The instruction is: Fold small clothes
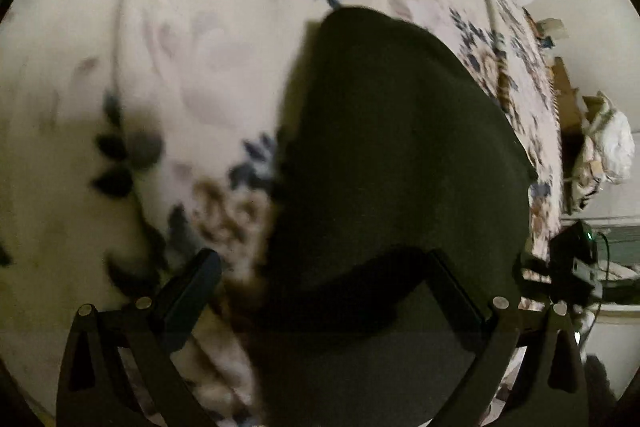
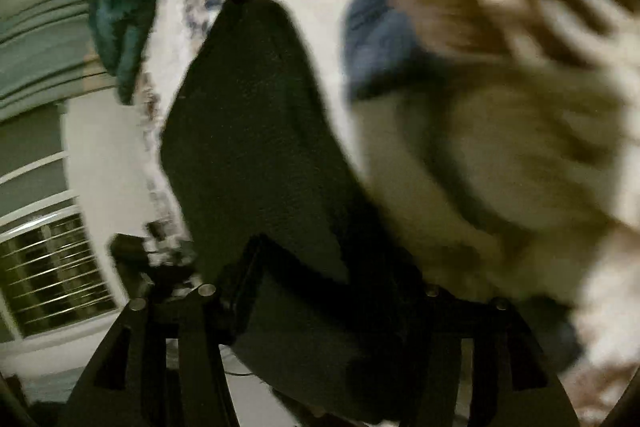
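A dark green garment lies flat on the floral bedsheet, its far end narrowing to a rounded corner. My left gripper hovers over its near end with the fingers spread wide. The left finger is over the sheet and the right finger over the cloth, and neither pad presses on it. In the right wrist view the same garment runs away from my right gripper. That gripper's dark fingers stand apart with the cloth's near edge between them. This view is blurred.
A teal cloth lies at the bed's far edge. A black device with a green light sits at the bed's right edge, and bags and boxes are on the floor beyond. A barred window is on the left wall.
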The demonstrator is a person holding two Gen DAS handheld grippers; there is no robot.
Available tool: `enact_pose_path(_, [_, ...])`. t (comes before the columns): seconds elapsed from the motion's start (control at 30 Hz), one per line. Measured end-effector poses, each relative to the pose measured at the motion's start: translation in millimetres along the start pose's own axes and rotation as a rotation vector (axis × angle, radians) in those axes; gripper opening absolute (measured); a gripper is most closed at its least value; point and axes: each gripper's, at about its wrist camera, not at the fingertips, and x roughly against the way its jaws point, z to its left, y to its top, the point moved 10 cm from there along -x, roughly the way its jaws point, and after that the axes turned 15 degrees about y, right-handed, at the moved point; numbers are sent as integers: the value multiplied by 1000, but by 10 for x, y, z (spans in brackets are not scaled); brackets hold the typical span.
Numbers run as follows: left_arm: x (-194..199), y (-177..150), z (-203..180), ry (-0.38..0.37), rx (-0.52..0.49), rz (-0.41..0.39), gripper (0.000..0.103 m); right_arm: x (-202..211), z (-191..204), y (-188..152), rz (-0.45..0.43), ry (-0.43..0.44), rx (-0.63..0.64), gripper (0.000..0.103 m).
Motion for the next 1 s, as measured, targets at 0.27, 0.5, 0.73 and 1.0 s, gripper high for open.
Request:
enact_pose_path(0.27, [-88,199,-230,-72,-32,-18,103,-544,192,74,118,123,23,64])
enact_pose_path(0.5, [-29,301,-340,-30,-35,-112,71,-769,306,8,137,141,28,63])
enact_pose_path(0.73, [315,336,-328,-32,-6,-146,17,-760,440,-65,70,12,109,28])
enact_pose_path(1.0, [734,747,-779,-41,-75,-196,17,-337,915,-53,-42,9,129,23])
